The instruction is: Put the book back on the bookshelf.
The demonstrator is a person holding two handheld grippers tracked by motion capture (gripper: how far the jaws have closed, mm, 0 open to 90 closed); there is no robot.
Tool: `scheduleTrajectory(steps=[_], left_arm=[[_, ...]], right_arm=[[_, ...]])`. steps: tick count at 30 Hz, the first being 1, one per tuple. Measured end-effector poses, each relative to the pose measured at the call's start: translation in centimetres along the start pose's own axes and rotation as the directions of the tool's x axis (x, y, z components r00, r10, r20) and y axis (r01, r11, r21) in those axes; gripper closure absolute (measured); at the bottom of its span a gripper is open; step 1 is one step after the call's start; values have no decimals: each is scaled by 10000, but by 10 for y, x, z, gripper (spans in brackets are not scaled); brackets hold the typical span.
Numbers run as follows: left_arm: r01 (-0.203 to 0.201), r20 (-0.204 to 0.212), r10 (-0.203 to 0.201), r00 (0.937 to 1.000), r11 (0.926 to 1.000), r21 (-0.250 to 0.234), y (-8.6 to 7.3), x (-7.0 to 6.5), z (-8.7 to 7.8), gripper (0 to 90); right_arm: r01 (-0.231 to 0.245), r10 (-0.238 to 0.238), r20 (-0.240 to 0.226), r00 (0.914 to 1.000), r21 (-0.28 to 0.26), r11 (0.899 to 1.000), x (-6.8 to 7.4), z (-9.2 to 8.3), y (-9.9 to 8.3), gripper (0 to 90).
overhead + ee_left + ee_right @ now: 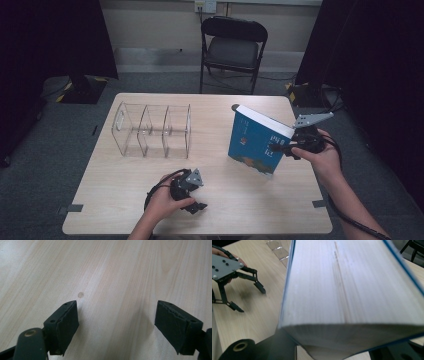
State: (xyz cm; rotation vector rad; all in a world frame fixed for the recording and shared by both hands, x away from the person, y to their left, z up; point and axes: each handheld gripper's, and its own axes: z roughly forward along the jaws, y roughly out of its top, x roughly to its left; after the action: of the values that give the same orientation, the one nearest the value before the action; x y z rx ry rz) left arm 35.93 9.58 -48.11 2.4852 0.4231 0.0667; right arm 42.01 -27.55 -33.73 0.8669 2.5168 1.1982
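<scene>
On the wooden counter, a clear divided rack waits, seemingly for the thick blue book held tilted at right, the right gripper jaws clamping it; the left gripper hovers, jaws apart, empty.

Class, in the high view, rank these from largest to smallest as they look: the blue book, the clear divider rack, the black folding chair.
1. black folding chair, though it stands farther off
2. clear divider rack, close behind
3. blue book
</scene>
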Motion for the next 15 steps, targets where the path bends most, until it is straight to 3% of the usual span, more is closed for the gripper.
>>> scheduleTrajectory(steps=[4, 6, 7, 8, 9, 15], left_arm=[[308, -62, -309, 9995, 9992, -270, -1, -2, 0, 188], [107, -79, -108, 9999, 9998, -183, -2, -1, -1, 186], [327, -77, -331, 9994, 9985, -434, -2, -3, 1, 186], [327, -77, -331, 9994, 9985, -434, -2, -3, 1, 186], [69, -77, -72, 9999, 9990, -449, -3, -2, 2, 180], [46, -237, -68, 9997, 9957, -924, -7, -3, 5, 162]], right_arm=[[38, -38, -9, 10000, 229, 9997, 0, -3, 5, 556], [32, -31, -21, 10000, 286, 9996, 0, -4, 6, 553], [71, -69, -55, 10000, 428, 9991, 0, -7, 11, 544], [71, -69, -55, 10000, 428, 9991, 0, -7, 11, 544], [-1, 5, -70, 10000, 469, 9989, -1, -9, 15, 539], [-386, 404, -92, 9991, 1429, 9890, -1, -10, 29, 529]])
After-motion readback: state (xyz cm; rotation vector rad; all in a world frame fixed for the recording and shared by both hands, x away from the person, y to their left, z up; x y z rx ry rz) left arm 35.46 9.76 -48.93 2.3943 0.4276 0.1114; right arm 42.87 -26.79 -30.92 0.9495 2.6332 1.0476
